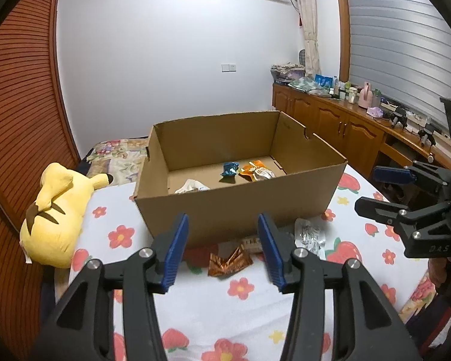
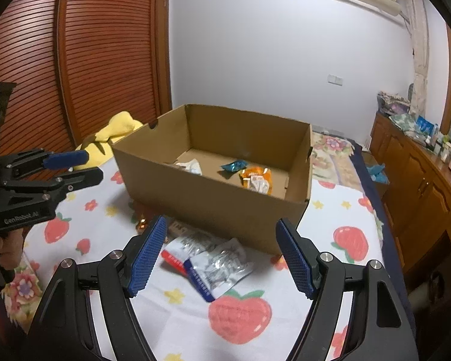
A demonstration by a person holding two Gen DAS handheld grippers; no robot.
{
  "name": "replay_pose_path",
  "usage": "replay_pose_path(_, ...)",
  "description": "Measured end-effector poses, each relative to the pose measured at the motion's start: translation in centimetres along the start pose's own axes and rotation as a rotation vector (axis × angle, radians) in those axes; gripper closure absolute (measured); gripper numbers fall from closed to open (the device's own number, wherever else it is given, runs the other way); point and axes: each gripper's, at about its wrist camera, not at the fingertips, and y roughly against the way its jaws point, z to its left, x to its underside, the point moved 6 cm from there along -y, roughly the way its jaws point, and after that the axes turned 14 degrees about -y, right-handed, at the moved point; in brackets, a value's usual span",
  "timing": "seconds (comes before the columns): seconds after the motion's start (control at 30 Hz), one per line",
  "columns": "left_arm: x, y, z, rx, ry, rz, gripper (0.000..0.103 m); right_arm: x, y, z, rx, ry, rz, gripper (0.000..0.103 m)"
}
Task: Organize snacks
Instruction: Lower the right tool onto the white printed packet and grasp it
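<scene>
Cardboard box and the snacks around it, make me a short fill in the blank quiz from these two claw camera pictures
1. The blue snack packet lies inside the ____ box.
2. The silver packet with a blue edge lies on the bedsheet, ____ the box.
3. The yellow plush toy lies beside the box on the ____.
4. Both the left claw and the right claw are open and hold ____.

Missing words: cardboard; outside; bed; nothing

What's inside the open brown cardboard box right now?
Inside the cardboard box: a white crumpled packet, a blue wrapper and an orange pouch. The near wall hides the floor strip behind it.
</scene>
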Motion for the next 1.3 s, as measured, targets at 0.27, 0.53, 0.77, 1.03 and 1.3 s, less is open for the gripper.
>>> replay_pose_path(0.27, 2.2, 0.0, -0.6, -0.001, -0.008, 0.021, 0.055, 2.0, -1.2, 0.1, -0.004, -0.028, 0.035, 0.025)
replay_pose_path(0.53, 3.8, -0.9, -1.3, 0.019, 0.011, 0.042, 0.055, 3.2, -2.2, 0.2, 0.005, -0.044, 0.057, 0.025)
replay_pose_path(0.77, 4.7, -1.2, -1.5, 0.023, 0.021, 0.052, 0.054, 4.3, -4.2, -0.9, 0.021, -0.075, 0.097, 0.025)
replay_pose_path(1.03, 5.7, -2.0, -1.7, 0.035, 0.033, 0.075, 0.053, 5.3, -7.9, -2.5, 0.052, -0.119, 0.173, 0.025)
replay_pose_path(1.3, 6.3, -2.2, -1.7, 0.038, 0.036, 0.087, 0.053, 6.2, -10.8, -3.7, 0.065, -0.197, 0.233, 0.025)
